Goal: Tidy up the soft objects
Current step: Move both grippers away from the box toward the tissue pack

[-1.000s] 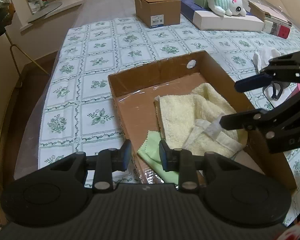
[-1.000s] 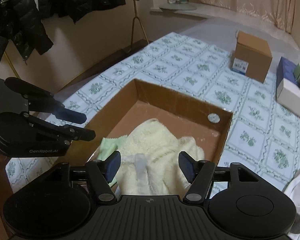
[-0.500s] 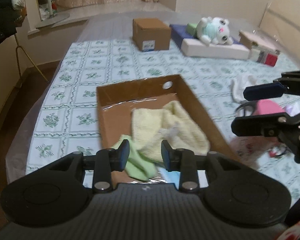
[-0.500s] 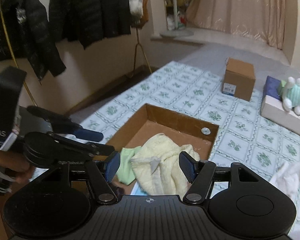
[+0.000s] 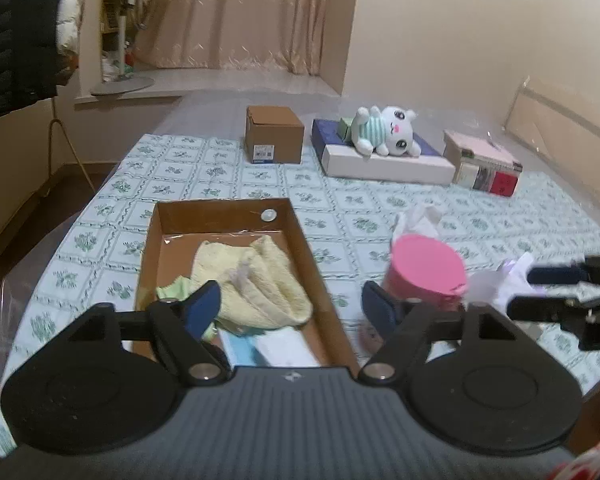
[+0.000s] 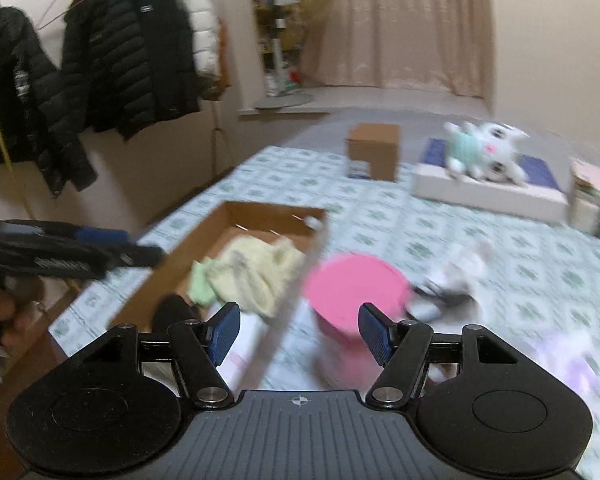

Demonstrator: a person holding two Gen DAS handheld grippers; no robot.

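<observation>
Both my left gripper point(image 5: 291, 307) and right gripper point(image 6: 299, 333) hang with fingers wide and empty above the cardboard box point(image 5: 318, 268) holding the yellow towel point(image 5: 256, 280).

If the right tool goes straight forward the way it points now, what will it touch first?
Most likely the pink round object: it lies right ahead between the open fingers of the right tool, beside the wall of the cardboard box. The picture is blurred, so depth is uncertain.
</observation>
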